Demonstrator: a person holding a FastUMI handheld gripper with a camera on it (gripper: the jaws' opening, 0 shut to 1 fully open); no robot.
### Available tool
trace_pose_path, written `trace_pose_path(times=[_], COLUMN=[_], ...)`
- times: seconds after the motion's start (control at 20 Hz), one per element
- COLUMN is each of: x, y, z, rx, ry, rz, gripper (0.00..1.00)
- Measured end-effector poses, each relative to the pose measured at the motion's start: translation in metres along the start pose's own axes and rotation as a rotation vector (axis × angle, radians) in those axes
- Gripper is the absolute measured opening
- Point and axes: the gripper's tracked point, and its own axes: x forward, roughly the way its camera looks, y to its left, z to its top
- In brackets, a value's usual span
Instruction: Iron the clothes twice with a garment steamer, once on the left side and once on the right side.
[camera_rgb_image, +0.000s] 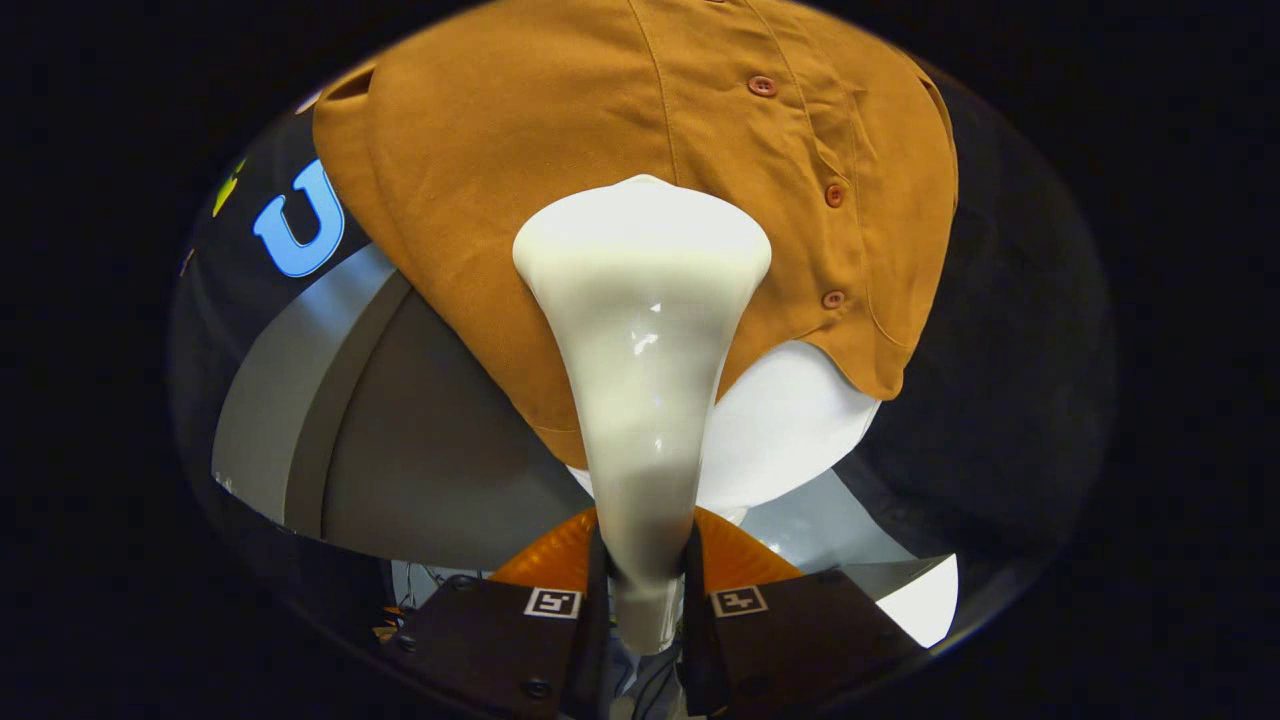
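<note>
A cream-white garment steamer rises from between my fingers, its narrow handle clamped by both of them and its wide head pointing ahead. My gripper is shut on that handle. The head rests against, or just before, an ochre button-up shirt hanging on a white mannequin torso. The steamer head sits left of the shirt's button placket, near the lower half of the garment. The steamer hides the shirt's hem right behind it.
Below the shirt's hem the white torso bulges out. A grey panel and a lighter grey strip stand to the left of the mannequin. Black cloth wall surrounds both sides. A bright white patch lies low on the right.
</note>
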Motion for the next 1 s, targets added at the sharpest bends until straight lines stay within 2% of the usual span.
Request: trace_pose_path(times=[0.1,0.25,0.5,0.75,1.0], x=[-0.016,-0.043,-0.090,-0.142,-0.143], y=[-0.005,-0.013,-0.040,-0.082,-0.096], z=[0.007,0.042,0.123,0.218,0.260], rx=[0.019,0.049,0.089,0.096,0.072], ry=[-0.039,-0.139,-0.341,-0.534,-0.580], rz=[-0.003,0.007,-0.005,-0.052,-0.053], gripper=[0.32,0.32,0.32,0.32,0.32])
